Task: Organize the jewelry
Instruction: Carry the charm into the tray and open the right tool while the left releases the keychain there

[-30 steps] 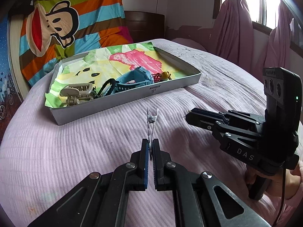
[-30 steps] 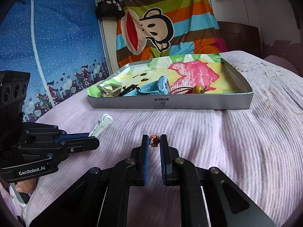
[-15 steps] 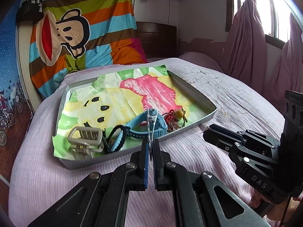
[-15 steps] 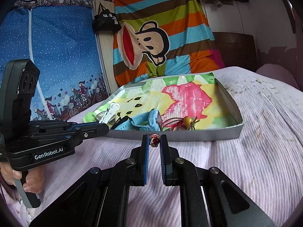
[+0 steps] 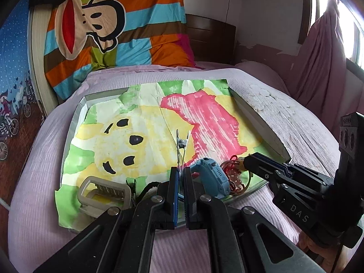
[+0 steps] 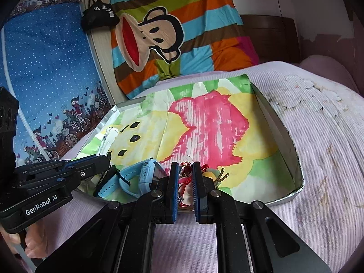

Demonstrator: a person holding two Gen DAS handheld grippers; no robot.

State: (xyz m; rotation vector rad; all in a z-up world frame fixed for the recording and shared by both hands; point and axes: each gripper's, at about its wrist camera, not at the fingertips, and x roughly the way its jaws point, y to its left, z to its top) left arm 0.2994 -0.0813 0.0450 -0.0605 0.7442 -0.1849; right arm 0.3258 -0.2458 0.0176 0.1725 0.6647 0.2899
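My left gripper [image 5: 181, 170] is shut on a thin silver-white hair clip [image 5: 181, 144] that sticks up and forward from its pads, over the near part of the tray [image 5: 259, 122]. My right gripper [image 6: 186, 170] is shut on a small ring with a red stone [image 6: 186, 170], above the tray's near edge [image 6: 279, 134]. The tray is a shallow grey box lined with a brightly painted paper. The left gripper [image 6: 100, 161] with the white clip [image 6: 108, 140] shows at the left of the right wrist view. At the right of the left wrist view is the right gripper [image 5: 246, 160].
Along the tray's near side lie a blue watch [image 5: 211, 177], a beige hair claw [image 5: 104, 191], a black braided band [image 5: 145, 187] and a red bead bracelet [image 5: 235, 177]. The tray rests on a pink bedspread [image 6: 329, 159]. A striped monkey blanket [image 5: 113, 34] hangs behind.
Both grippers have moved forward and a little up, from over the bedspread to over the tray's near edge. The clip and the ring stay held between the pads.
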